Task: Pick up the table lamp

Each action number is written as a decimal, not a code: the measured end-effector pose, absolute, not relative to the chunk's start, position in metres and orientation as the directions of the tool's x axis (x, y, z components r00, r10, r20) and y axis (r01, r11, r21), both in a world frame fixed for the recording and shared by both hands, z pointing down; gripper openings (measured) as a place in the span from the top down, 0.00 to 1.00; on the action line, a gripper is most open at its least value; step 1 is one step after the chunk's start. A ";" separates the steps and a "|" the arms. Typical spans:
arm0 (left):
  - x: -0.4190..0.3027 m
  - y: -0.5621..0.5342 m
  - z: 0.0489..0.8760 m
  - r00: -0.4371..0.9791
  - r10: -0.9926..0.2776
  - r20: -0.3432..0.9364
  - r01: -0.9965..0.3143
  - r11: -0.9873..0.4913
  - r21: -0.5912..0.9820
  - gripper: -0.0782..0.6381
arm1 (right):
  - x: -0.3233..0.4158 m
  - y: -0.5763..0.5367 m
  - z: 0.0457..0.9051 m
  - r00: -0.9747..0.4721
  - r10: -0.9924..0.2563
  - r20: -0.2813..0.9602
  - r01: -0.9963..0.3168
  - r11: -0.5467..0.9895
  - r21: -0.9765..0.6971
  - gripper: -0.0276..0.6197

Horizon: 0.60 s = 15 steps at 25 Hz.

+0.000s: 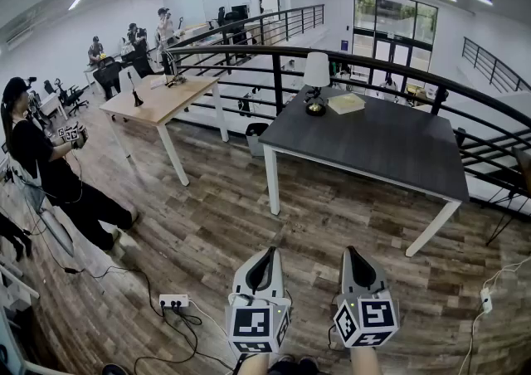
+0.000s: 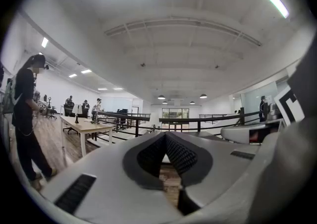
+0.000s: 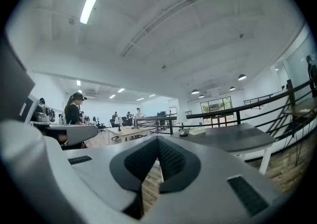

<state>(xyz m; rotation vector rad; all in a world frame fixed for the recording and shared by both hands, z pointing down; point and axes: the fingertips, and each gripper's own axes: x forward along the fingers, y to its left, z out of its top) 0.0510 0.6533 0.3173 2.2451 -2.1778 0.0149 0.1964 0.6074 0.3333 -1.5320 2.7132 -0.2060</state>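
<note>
Table lamp up top on the desk
Left gripper and right gripper low down, jaws shut, empty: lamp too far to grab

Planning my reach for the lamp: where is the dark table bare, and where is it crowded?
The dark table is bare from its near edge and right end up to the pale book. Crowded only at the far left corner, where the table lamp stands with the book just right of it.
</note>
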 end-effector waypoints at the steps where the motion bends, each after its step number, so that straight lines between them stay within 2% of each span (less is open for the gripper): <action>1: 0.052 0.653 0.317 0.031 -0.999 0.016 -1.000 -0.031 0.003 0.88 | 0.197 0.607 0.333 -0.518 -0.854 0.048 -0.852 0.510 -0.122 0.95; 15: 0.062 0.637 0.320 0.026 -0.999 0.023 -1.000 -0.026 -0.008 0.88 | 0.203 0.590 0.341 -0.525 -0.849 0.067 -0.847 0.513 -0.140 0.95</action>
